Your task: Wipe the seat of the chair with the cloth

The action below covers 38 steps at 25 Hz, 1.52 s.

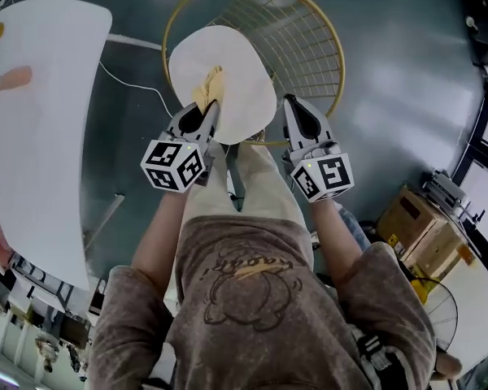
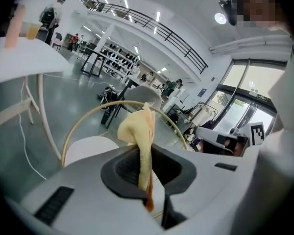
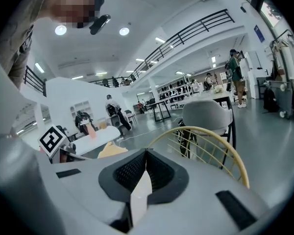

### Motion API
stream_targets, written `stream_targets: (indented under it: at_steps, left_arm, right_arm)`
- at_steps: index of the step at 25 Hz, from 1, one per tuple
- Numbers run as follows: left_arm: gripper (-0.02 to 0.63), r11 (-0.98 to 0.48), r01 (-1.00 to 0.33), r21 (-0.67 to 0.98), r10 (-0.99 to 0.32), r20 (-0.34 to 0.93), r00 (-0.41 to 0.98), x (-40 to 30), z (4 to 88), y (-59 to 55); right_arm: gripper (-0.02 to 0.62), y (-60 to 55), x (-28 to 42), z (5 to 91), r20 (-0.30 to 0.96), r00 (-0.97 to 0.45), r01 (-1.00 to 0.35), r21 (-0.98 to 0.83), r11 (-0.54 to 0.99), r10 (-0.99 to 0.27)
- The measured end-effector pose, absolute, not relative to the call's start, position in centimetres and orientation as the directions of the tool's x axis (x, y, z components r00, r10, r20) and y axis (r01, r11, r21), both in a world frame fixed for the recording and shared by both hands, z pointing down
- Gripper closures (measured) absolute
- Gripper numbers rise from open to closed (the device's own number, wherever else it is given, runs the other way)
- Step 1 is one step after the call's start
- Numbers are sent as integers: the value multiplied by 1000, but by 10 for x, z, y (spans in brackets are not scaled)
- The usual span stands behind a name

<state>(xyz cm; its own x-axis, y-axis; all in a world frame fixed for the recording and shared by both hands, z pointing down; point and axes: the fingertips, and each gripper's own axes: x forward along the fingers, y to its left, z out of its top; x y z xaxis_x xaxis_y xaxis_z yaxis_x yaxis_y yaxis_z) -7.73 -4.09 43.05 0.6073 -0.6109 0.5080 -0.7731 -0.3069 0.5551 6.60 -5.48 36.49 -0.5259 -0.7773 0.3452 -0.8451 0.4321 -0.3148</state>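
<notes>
The left gripper (image 2: 145,156) is clamped on a yellow cloth (image 2: 138,131), which bunches up past the jaws in a soft fold. In the head view the cloth sits over the near left part of the chair's white seat (image 1: 240,71); whether it presses on the seat cannot be told. The right gripper (image 3: 146,154) has its jaws together with nothing between them, and hangs just beside the seat's right edge. Behind the seat curves the chair's yellow wire back (image 1: 313,43). A white counter (image 1: 41,128) stands well to the left, over a grey floor (image 1: 390,80)
</notes>
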Motion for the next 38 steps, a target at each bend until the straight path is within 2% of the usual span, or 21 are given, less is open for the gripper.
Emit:
stream_targets:
  at_steps: [7,15,21,31,38]
  left_arm:
    - [560,-323,-771,549,-697,413,586,-87,327,-26]
    - [560,-353,-814,462,-752,377,541,-111,255,-13]
    - [560,-400,-798,451,-752,337,567,-119,207,-2]
    - [560,-407,-837,365,-836,220,503,-132,174,12]
    - [560,-404,-888,218,-893,117,435,-149,158,16]
  right_arm:
    - [571,-30,72,304,304,-543,-835,-297,464,-783]
    - [571,-10,62,255,265,-594,-798,-312,516,-759]
    - [571,-4,58,220,222,-587,-802,-287,524,-778]
    - [571,3,56,177,137,-584,-807,-206,554,-800]
    - [571,4,46,173,87,-585,-809,-138,571,-807]
